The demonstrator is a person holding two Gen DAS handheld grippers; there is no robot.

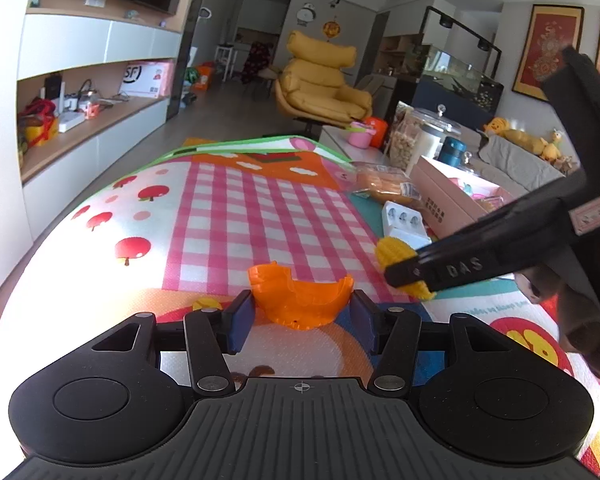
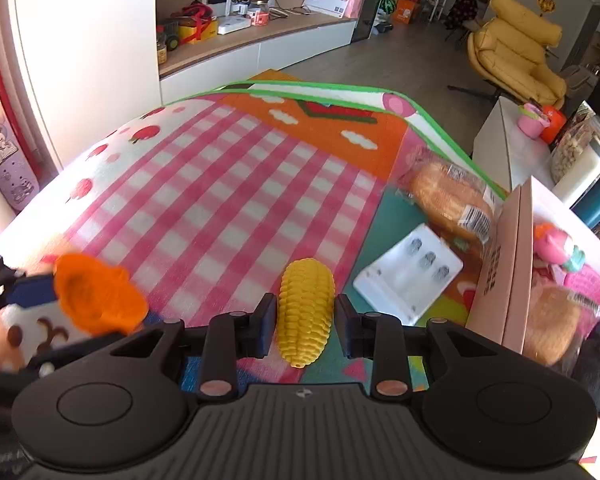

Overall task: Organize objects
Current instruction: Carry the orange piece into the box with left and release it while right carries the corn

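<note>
My left gripper (image 1: pixel 302 320) is shut on an orange plastic toy (image 1: pixel 300 298), a hollow shell piece, held between its blue pads above the play mat. The same toy shows blurred at the left of the right wrist view (image 2: pixel 100 298). My right gripper (image 2: pixel 305 320) is shut on a yellow toy corn cob (image 2: pixel 306 312), held lengthwise between its pads. In the left wrist view the corn (image 1: pixel 396 254) pokes out on both sides of the right gripper's black finger (image 1: pixel 440 270), to the right of the orange toy.
A colourful play mat (image 2: pixel 228 196) covers the surface. A white battery holder (image 2: pixel 410 276), wrapped bread (image 2: pixel 448 196) and a pink box (image 2: pixel 512 264) with toys inside lie at the right. Jars (image 1: pixel 424 136) stand on a white table beyond. A small yellow piece (image 1: pixel 206 304) lies by the left finger.
</note>
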